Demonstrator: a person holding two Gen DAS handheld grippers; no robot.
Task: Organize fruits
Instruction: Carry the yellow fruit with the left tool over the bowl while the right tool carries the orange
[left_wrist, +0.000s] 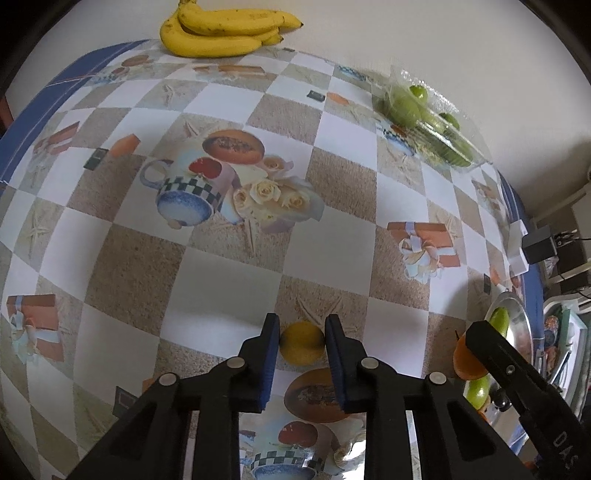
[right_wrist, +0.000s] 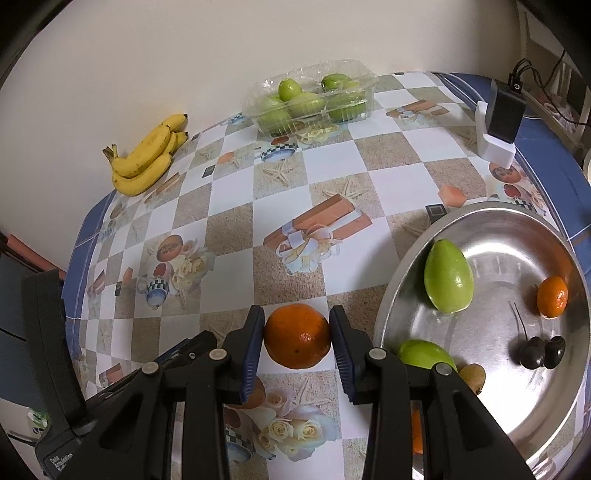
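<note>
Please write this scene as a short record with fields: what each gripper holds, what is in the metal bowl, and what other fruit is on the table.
left gripper: shut on small yellow fruit
right gripper: shut on orange
metal bowl: two green fruits, a small orange fruit, two dark cherries, a small brown fruit
bananas: one bunch at the table's far edge, by the wall
plastic tray: clear, holding green fruits, by the wall
table cover: checked, with printed pictures
</note>
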